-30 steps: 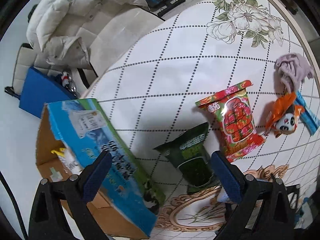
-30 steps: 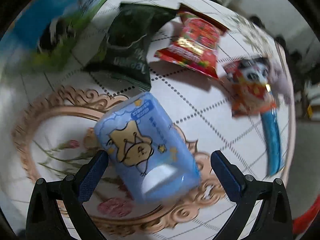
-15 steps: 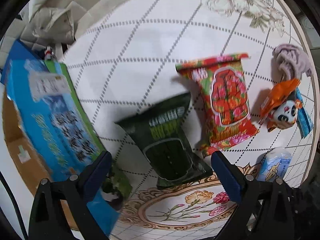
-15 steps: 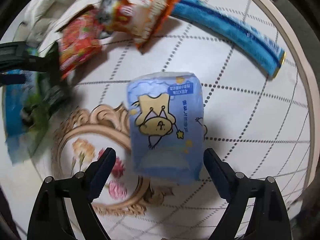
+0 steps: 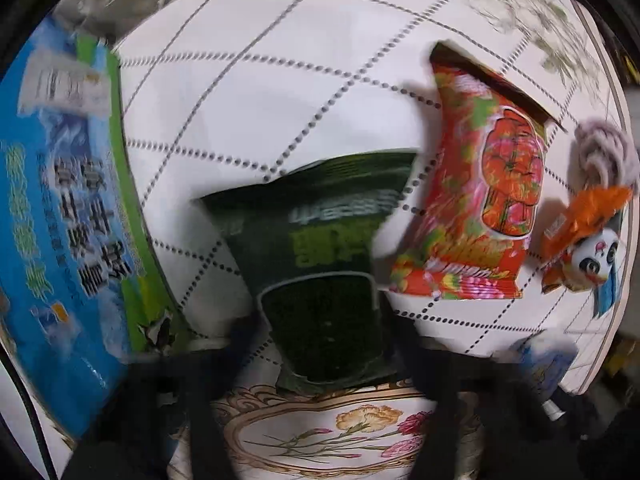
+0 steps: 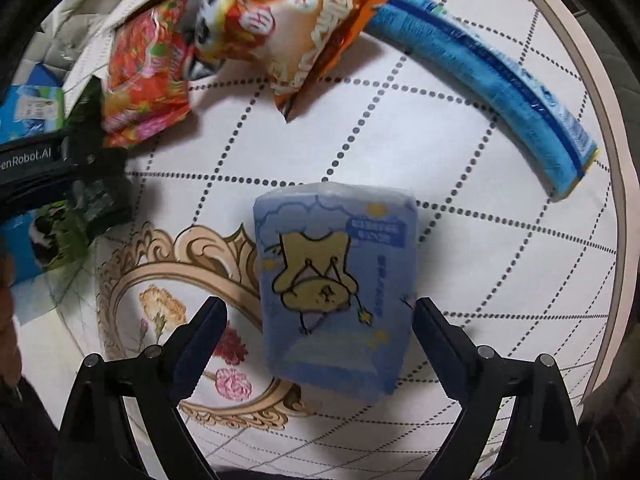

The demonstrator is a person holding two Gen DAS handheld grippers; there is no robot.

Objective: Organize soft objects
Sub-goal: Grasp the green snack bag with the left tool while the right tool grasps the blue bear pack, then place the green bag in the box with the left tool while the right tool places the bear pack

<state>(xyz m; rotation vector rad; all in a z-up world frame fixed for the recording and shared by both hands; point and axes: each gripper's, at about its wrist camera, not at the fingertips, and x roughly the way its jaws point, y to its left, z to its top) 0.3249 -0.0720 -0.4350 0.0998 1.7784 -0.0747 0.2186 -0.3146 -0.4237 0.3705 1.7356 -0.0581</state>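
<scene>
A dark green snack bag [image 5: 324, 264] lies on the white patterned tablecloth [image 5: 288, 80], between my left gripper's [image 5: 320, 344] blurred, open fingers. A red flowered bag [image 5: 480, 200], an orange panda bag [image 5: 580, 236] and a mauve cloth [image 5: 604, 152] lie to its right. In the right wrist view a blue tissue pack with a bear print [image 6: 334, 292] lies between the open fingers of my right gripper [image 6: 320, 320], apart from both. The orange bag [image 6: 296, 36] and red bag [image 6: 144, 76] lie beyond it.
A blue and green cardboard box [image 5: 60, 216] stands at the table's left edge. A long blue packet [image 6: 484, 72] lies near the table's right rim [image 6: 612, 160]. The left gripper's body [image 6: 44, 172] shows at the left of the right wrist view.
My left gripper has moved down and forward onto the green bag, with motion blur. My right gripper has come closer around the tissue pack and stays open.
</scene>
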